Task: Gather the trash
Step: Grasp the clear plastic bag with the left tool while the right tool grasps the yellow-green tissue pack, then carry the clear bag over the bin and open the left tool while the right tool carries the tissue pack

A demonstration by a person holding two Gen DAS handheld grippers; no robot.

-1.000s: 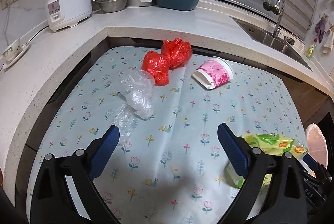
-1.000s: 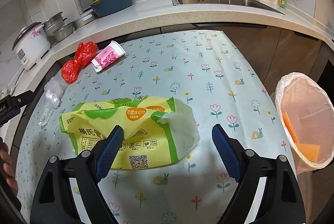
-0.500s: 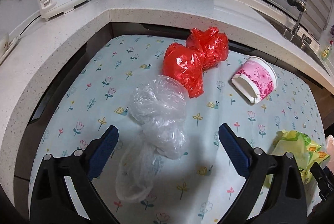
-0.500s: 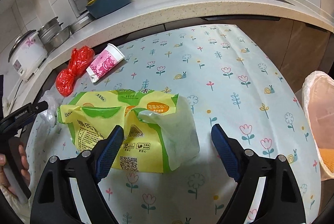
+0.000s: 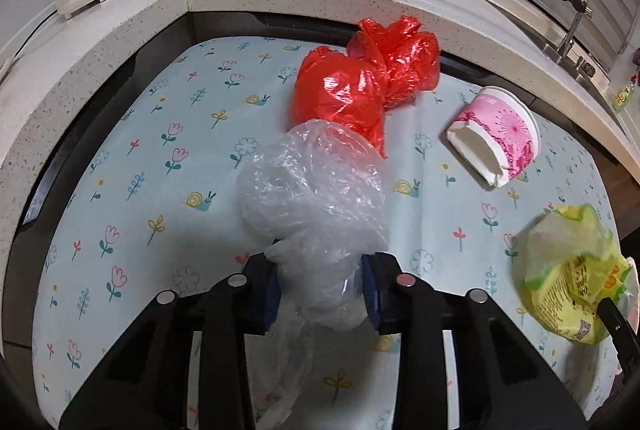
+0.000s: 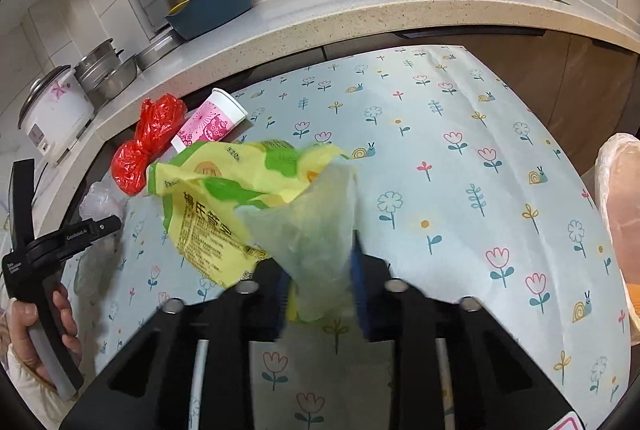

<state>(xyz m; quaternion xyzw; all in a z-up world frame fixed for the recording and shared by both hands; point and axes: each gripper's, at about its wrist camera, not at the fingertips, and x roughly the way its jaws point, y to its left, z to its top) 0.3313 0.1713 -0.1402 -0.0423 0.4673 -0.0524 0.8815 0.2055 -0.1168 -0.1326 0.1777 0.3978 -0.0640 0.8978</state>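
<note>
Clear crumpled bag [image 5: 316,205] mid-frame in my pads; yellow-green wrapper [image 6: 256,205] pinched too; red bags [image 5: 360,85], pink cup [image 5: 496,137] lying upper right.

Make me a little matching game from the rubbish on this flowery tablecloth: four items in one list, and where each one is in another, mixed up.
Things:
1. clear plastic bag
2. yellow-green wrapper
3. pink paper cup
4. red plastic bag

Places:
A. lying on its side, untouched
B. between the right gripper's closing jaws
C. between the left gripper's closing jaws
D. at the cloth's far edge, by the counter

Pairs: 1-C, 2-B, 3-A, 4-D
</note>
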